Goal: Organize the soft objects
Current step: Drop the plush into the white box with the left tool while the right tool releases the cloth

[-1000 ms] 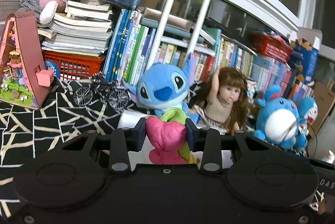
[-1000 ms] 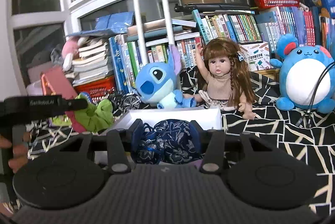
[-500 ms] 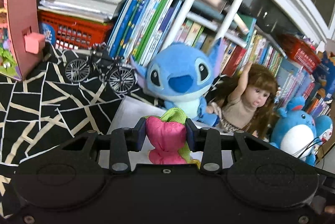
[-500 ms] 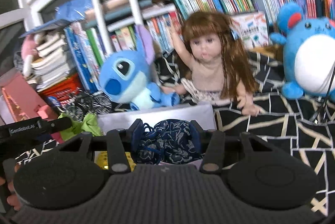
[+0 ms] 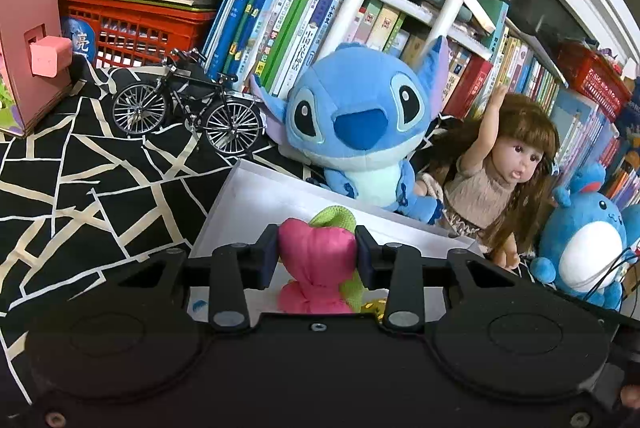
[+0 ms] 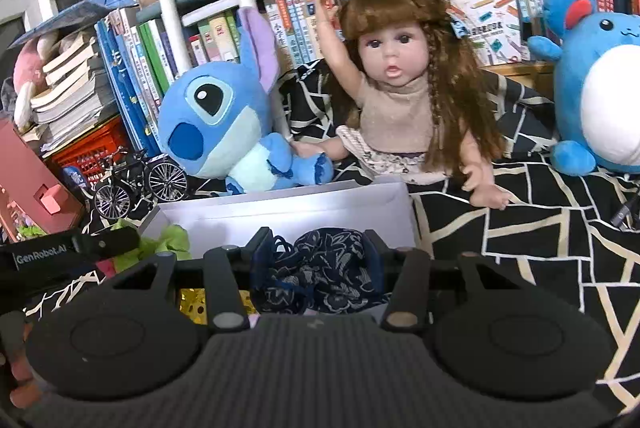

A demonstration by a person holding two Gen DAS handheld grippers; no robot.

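My left gripper (image 5: 317,255) is shut on a pink and green soft pouch (image 5: 316,260) and holds it over the open white box (image 5: 256,196). My right gripper (image 6: 318,260) is shut on a dark blue floral cloth pouch (image 6: 324,272) over the same white box (image 6: 280,216). The left gripper (image 6: 72,252) with its green cloth (image 6: 168,242) shows at the left of the right wrist view. Something gold and shiny (image 6: 192,302) lies in the box beneath.
A blue Stitch plush (image 5: 352,132), a long-haired doll (image 5: 500,180) and a round blue plush (image 5: 584,248) sit behind the box on the black patterned cloth (image 5: 80,180). A model bicycle (image 5: 188,108), a red crate (image 5: 132,28) and rows of books (image 5: 288,8) stand behind.
Both grippers have moved forward and down toward the white box, still holding their pouches. The plush and doll appear larger and closer.
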